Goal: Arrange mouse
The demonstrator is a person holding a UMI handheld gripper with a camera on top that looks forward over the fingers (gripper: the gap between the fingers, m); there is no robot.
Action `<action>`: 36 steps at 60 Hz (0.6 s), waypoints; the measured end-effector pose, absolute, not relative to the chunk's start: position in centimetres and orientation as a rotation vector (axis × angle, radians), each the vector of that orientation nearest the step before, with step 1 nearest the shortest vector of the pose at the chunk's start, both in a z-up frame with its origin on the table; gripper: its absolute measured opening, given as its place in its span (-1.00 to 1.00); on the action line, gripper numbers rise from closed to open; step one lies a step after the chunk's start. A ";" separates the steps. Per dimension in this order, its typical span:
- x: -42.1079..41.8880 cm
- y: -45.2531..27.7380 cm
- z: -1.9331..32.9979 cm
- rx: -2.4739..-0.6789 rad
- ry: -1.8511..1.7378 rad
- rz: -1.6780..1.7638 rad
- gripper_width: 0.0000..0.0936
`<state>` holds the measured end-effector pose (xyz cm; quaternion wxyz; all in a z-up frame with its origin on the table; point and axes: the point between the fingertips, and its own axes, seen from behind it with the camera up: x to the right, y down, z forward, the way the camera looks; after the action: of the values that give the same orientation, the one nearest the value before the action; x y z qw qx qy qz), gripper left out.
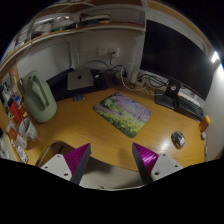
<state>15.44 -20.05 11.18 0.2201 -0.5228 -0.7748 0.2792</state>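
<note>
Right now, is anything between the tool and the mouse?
No. In the gripper view, only bare wooden desk lies between the open tool and the mouse. The colourful mousepad sits further ahead.

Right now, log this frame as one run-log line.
phase: approach | gripper: jaws open, empty | mouse: on desk, ahead and right of jaws, untouched | mousepad: beyond jaws, bare | laptop: behind

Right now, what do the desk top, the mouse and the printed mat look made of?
Desk top: wood or wood laminate, warm orange, slight sheen. Mouse: likely hard plastic, grey with dark parts; too small to be sure. Printed mat: flat, matte, probably fabric-faced. The open fingers hold nothing.
</note>
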 end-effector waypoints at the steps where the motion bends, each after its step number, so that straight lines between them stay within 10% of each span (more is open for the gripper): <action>1: 15.4 -20.0 11.1 -1.449 -2.142 0.772 0.83; 36: 14.4 -2.5 7.3 -1.683 -1.858 0.608 0.84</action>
<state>14.39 -2.51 7.27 0.2772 -0.6268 -0.6921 0.2263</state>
